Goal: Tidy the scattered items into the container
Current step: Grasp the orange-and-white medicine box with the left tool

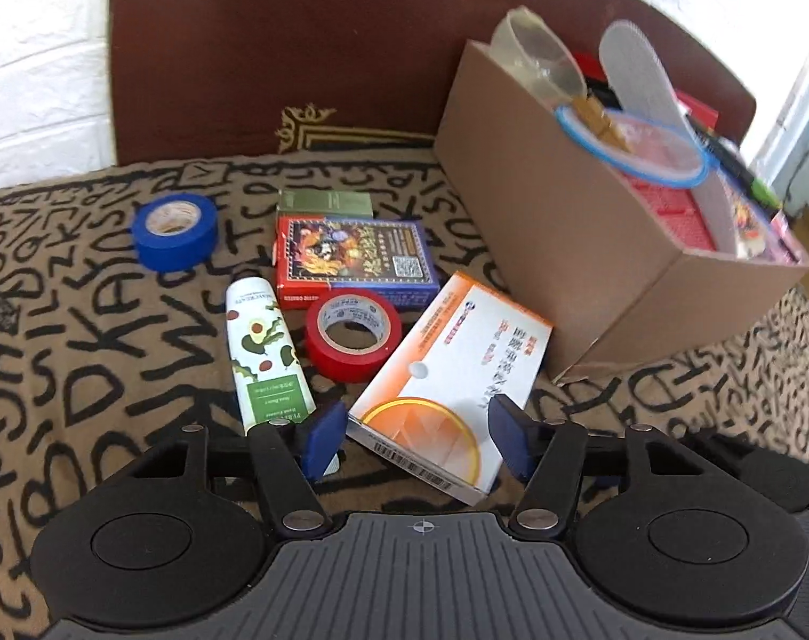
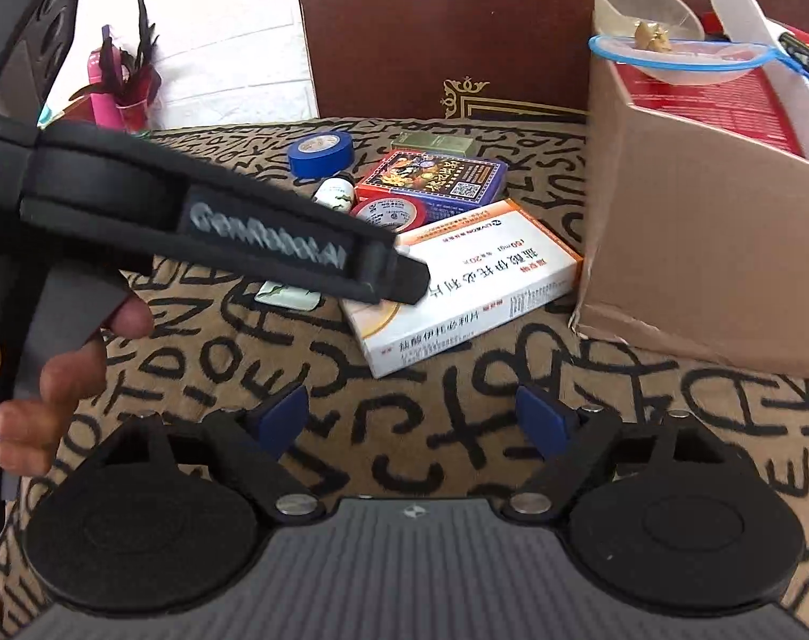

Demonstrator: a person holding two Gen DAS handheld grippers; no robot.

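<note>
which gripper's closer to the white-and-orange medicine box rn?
Left. The left gripper straddles the medicine box's near end, jaws open. The right gripper hangs back, open, carpet between them.

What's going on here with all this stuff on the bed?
A person is tidying loose items into the cardboard box, holding a gripper in each hand. The left gripper is open around the white-and-orange medicine box, not yet gripping. The right gripper hangs open and empty. Two tape rolls, a tube and card boxes are still out.

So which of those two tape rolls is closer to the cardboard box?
The red tape roll, lying against the orange-and-white medicine box, is closer to the cardboard box. The blue tape roll sits alone, farther away on the patterned cloth.
</note>
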